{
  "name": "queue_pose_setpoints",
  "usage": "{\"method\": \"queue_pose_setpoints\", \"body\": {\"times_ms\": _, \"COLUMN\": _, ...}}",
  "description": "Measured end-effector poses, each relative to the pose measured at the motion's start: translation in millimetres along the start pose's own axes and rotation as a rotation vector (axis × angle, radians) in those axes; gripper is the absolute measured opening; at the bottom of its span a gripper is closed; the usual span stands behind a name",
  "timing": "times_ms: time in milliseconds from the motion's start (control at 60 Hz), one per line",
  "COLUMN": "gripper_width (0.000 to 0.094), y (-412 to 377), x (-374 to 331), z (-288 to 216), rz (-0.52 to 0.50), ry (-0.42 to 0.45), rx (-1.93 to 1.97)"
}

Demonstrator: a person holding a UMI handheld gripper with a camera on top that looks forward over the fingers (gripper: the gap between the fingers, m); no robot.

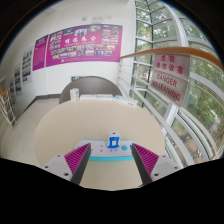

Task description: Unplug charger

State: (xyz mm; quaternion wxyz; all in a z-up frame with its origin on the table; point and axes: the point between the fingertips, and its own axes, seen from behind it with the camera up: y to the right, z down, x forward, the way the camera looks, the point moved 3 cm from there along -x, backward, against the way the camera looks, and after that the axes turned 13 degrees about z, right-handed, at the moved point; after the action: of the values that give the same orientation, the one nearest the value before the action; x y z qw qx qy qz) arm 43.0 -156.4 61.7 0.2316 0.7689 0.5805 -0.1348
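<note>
A white power strip with a teal stripe (108,154) lies on the table just ahead of my fingers. A small blue and white charger (113,141) stands plugged into its top, near the middle. My gripper (111,162) is open, with the pink pads of the fingers (77,158) spread wide to either side of the strip's near edge. The fingers touch nothing and hold nothing. The charger stands ahead of the gap between them.
The beige table (60,130) runs forward to a grey curved chair (88,87) at its far end. A wall with pink posters (78,45) is behind it. Large windows with a red "DANGER" sign (170,78) line the right side.
</note>
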Motion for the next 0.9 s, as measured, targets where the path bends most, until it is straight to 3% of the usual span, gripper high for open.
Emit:
{"method": "queue_pose_setpoints", "body": {"times_ms": 133, "gripper_width": 0.0801, "y": -2, "x": 41, "z": -12, "rz": 0.017, "ry": 0.018, "rx": 0.034}}
{"method": "queue_pose_setpoints", "body": {"times_ms": 183, "gripper_width": 0.0734, "y": -5, "x": 52, "z": -12, "rz": 0.015, "ry": 0.014, "rx": 0.027}}
{"method": "queue_pose_setpoints", "body": {"times_ms": 250, "gripper_width": 0.0576, "y": -12, "x": 64, "z": -8, "rz": 0.012, "ry": 0.007, "rx": 0.012}}
{"method": "queue_pose_setpoints", "body": {"times_ms": 333, "gripper_width": 0.0287, "y": -13, "x": 69, "z": -8, "rz": 0.021, "ry": 0.016, "rx": 0.021}}
{"method": "queue_pose_setpoints", "body": {"times_ms": 517, "gripper_width": 0.0132, "y": -16, "x": 67, "z": -10, "rz": -0.016, "ry": -0.005, "rx": 0.047}}
{"method": "queue_pose_setpoints", "body": {"times_ms": 650, "gripper_width": 0.0107, "y": -15, "x": 64, "z": -10, "rz": -0.021, "ry": -0.031, "rx": 0.068}}
{"method": "queue_pose_setpoints", "body": {"times_ms": 683, "gripper_width": 0.01, "y": -13, "x": 55, "z": -27, "rz": -0.031, "ry": 0.034, "rx": 0.108}}
{"method": "queue_pose_setpoints", "body": {"times_ms": 783, "gripper_width": 0.0101, "y": 10, "x": 10, "z": -147, "rz": -0.017, "ry": 0.333, "rx": 0.092}}
{"method": "queue_pose_setpoints", "body": {"times_ms": 900, "gripper_width": 0.0101, "y": 38, "x": -35, "z": -247, "rz": -0.066, "ry": 0.482, "rx": 0.169}}
